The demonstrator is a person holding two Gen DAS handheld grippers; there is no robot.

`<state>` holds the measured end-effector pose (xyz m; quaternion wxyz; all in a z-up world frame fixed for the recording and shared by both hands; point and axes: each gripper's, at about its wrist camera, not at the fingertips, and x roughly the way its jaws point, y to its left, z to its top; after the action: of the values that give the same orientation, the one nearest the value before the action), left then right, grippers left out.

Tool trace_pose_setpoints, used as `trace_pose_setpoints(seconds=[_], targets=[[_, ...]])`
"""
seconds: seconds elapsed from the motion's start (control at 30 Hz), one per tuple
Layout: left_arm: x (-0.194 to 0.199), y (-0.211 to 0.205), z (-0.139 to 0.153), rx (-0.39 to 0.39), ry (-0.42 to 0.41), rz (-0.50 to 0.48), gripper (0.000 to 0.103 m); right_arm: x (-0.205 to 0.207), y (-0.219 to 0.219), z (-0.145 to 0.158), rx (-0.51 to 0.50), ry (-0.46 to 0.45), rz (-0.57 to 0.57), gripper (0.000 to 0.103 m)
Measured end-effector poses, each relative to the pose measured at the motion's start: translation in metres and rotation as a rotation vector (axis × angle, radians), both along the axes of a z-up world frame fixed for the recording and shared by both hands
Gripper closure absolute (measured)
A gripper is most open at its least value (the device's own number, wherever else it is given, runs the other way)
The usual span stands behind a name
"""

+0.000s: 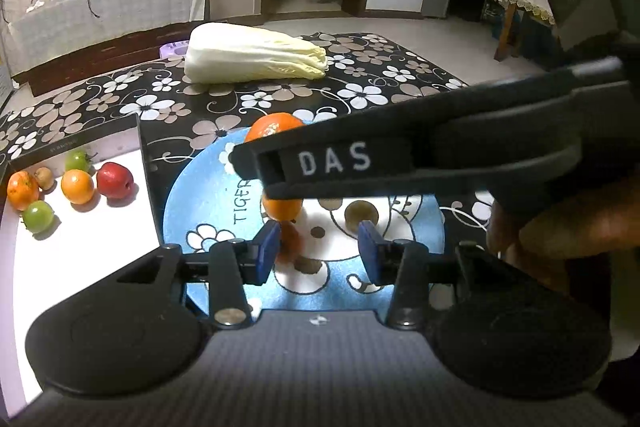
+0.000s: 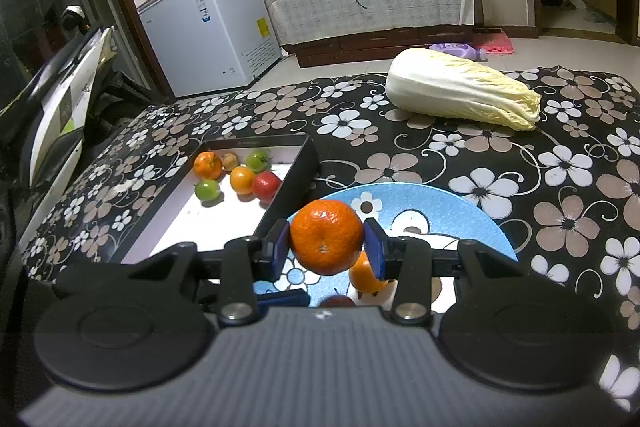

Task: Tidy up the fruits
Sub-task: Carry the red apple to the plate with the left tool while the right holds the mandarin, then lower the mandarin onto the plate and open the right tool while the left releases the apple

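My right gripper (image 2: 326, 247) is shut on an orange mandarin (image 2: 326, 237) and holds it above the blue plate (image 2: 460, 211). In the left wrist view that mandarin (image 1: 274, 125) shows behind the right gripper's black body (image 1: 400, 155). My left gripper (image 1: 319, 249) is open and empty over the blue plate (image 1: 192, 203). On the plate lie a smaller orange (image 1: 282, 209), a red fruit (image 1: 290, 245) by the left pad, and a brown fruit (image 1: 361, 215). A black-rimmed white box (image 2: 296, 167) left of the plate holds several fruits: oranges, green ones, a red one (image 2: 266, 185).
A napa cabbage (image 2: 460, 91) lies at the far side of the flowered table (image 2: 560, 179). A white freezer (image 2: 208, 27) and a covered TV bench stand beyond the table. My hand (image 1: 560, 227) holds the right gripper at the right.
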<state>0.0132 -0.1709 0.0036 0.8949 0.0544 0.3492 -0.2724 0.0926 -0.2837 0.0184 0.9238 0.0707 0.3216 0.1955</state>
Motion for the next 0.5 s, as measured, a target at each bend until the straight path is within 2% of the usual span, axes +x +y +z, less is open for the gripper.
trace_pose_setpoints(seconds=[0.5], targets=[[-0.003, 0.016, 0.004, 0.004, 0.006, 0.033, 0.054, 0.006, -0.002, -0.008, -0.011, 0.024, -0.026, 0.06]])
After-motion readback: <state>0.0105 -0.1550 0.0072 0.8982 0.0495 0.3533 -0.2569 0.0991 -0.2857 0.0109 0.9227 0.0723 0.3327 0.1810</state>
